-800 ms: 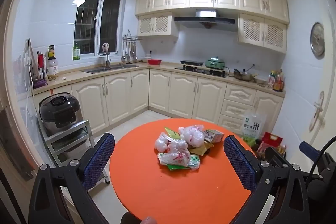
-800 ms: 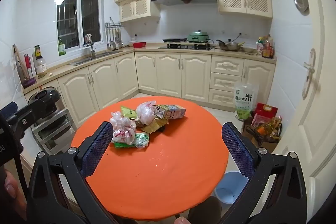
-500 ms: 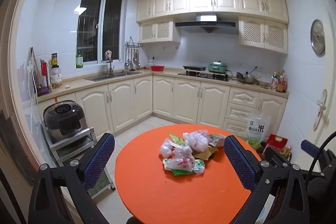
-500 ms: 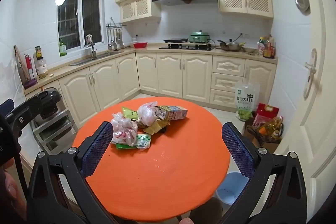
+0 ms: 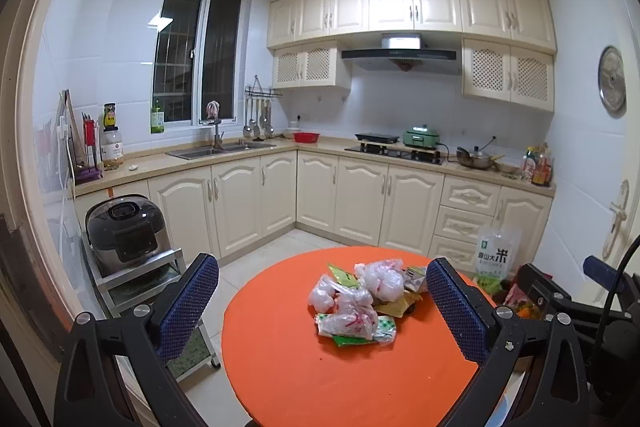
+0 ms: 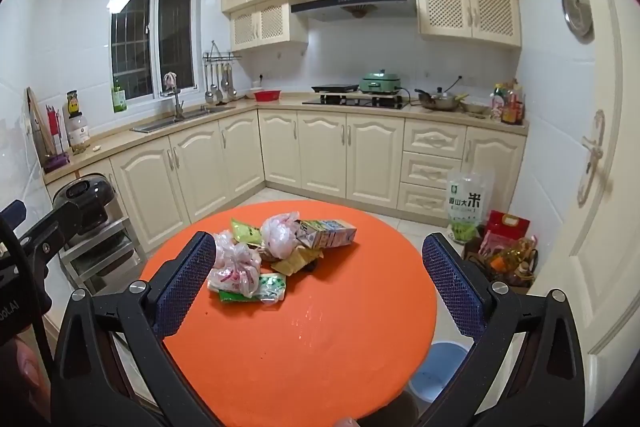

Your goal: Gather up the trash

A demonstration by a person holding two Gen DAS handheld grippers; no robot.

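A black rice cooker sits on a metal rack left of the tool. Far ahead, a green pot stands by the stove, a red basin beside the sink. A rice bag leans right.

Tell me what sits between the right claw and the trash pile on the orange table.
Nothing visible. The right claw is open, and only bare orange table lies between it and the trash pile.
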